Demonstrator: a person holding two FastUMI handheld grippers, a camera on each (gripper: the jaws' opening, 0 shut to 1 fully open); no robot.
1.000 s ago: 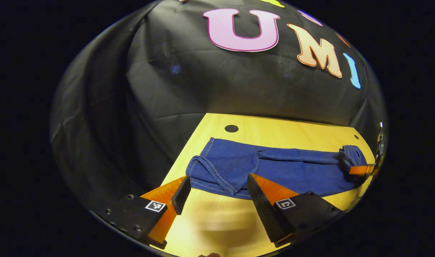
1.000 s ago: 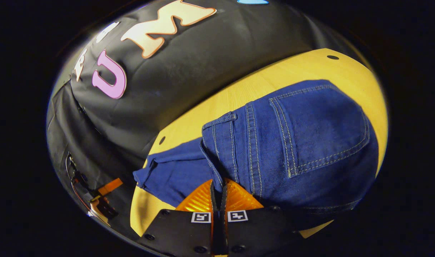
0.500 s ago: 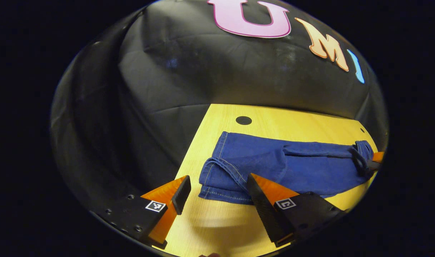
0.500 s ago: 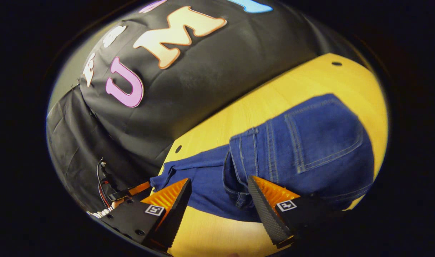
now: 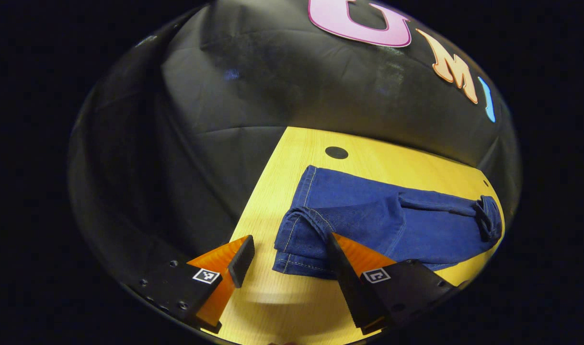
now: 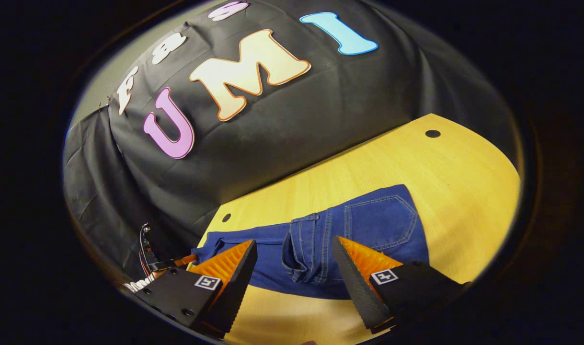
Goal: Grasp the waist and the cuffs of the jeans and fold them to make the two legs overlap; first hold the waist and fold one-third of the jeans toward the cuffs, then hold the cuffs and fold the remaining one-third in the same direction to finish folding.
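The blue jeans (image 5: 378, 225) lie lengthwise on the yellow table (image 5: 292, 158), legs overlapped. Their cuffs (image 5: 296, 239) are at the near end, just ahead of my left gripper (image 5: 292, 261), which is open; its right finger (image 5: 342, 268) overlaps the cuff's edge in the view. In the right gripper view the waist part with a back pocket (image 6: 380, 223) lies folded over the legs (image 6: 253, 247). My right gripper (image 6: 295, 256) stands open a little back from the waistband (image 6: 301, 254), holding nothing. The left gripper (image 6: 165, 262) shows small at the far left.
The black cloth wall (image 5: 296, 96) runs close behind the table's far edge. Round holes sit in the tabletop (image 5: 336, 153) (image 6: 433, 133). Bare wood (image 6: 464, 182) lies to the right of the folded waist. The table's left edge (image 5: 263, 191) runs beside the cuffs.
My right gripper opened, let go of the waist and drew back; the waist now rests folded on the legs. My left gripper stayed open and shifted a little beside the cuffs.
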